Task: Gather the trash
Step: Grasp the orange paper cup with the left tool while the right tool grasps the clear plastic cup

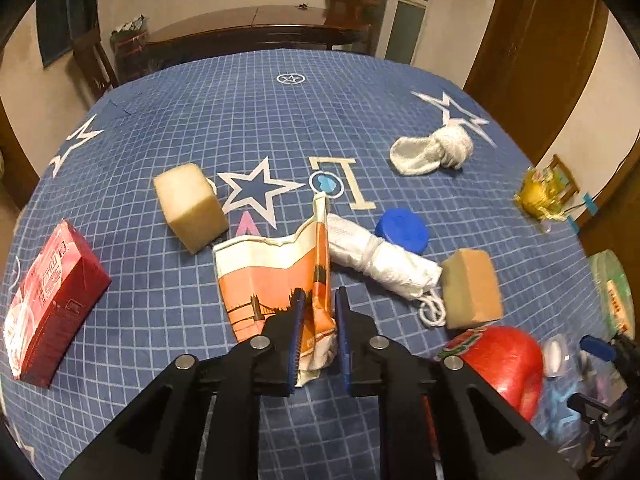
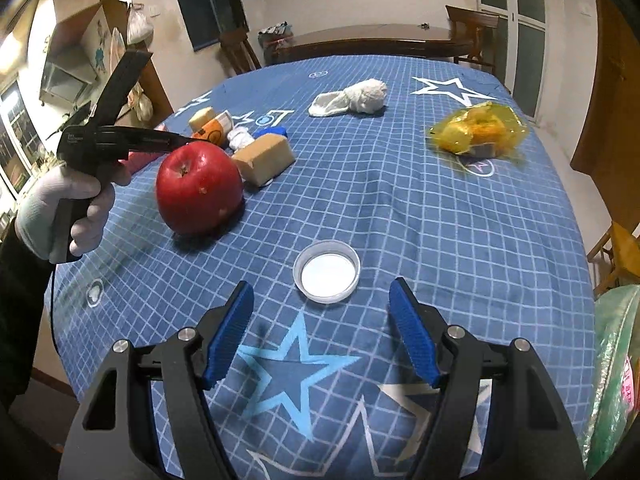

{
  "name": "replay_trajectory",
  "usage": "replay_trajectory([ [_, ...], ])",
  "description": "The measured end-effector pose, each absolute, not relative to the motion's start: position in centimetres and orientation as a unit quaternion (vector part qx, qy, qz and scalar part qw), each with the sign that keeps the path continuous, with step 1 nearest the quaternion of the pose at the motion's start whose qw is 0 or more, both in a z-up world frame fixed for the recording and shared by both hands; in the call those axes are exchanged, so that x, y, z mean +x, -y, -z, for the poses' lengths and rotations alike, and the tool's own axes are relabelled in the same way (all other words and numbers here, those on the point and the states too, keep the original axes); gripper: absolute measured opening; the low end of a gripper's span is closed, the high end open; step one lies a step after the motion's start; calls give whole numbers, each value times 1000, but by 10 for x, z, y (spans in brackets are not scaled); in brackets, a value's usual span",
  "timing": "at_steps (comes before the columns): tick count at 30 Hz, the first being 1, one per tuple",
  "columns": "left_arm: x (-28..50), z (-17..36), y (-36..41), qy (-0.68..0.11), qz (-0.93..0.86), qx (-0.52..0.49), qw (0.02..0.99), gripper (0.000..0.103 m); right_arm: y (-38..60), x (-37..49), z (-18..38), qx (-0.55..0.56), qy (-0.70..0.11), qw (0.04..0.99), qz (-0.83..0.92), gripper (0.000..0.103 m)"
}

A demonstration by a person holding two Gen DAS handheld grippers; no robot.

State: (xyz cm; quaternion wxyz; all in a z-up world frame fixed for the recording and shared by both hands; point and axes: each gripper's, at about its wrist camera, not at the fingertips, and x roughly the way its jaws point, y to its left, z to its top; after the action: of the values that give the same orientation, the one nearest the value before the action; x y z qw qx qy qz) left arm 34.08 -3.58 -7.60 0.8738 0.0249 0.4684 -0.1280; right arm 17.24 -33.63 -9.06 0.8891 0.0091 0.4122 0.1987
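A crushed orange and white paper cup (image 1: pixel 276 280) lies on the blue checked tablecloth (image 1: pixel 256 128). My left gripper (image 1: pixel 320 300) has its jaws narrowed around a fold of the cup, with a small gap on the right side. My right gripper (image 2: pixel 322 304) is open and empty, just behind a white plastic lid (image 2: pixel 327 271). A yellow crumpled wrapper (image 2: pixel 478 130) lies at the right, also in the left wrist view (image 1: pixel 540 196). A rolled white bag (image 1: pixel 376 260) and a blue lid (image 1: pixel 402 230) lie beyond the cup.
A red apple (image 2: pixel 199 188), two sponge blocks (image 1: pixel 190 206) (image 1: pixel 472 288), a red carton (image 1: pixel 48 304) and a white sock (image 2: pixel 352 98) lie on the cloth. A green bag (image 2: pixel 616 364) hangs at the right table edge. A dark wooden table (image 2: pixel 372 40) stands behind.
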Motion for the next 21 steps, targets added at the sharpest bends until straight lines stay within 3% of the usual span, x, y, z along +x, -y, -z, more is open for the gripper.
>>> replay_trajectory([
  [9,328,80,37,-442,112,50,889,13,322,192,103,-22,-434,883,-175,58],
  [11,326,80,35,-440,113,45,890,13,317,197,105,-35,-436,885,-161,50],
  [12,325,80,34,-438,113,43,891,13,315,198,105,-46,-436,887,-149,40],
  [21,269,51,20,-376,112,19,920,13,314,172,75,-24,-367,921,-128,38],
])
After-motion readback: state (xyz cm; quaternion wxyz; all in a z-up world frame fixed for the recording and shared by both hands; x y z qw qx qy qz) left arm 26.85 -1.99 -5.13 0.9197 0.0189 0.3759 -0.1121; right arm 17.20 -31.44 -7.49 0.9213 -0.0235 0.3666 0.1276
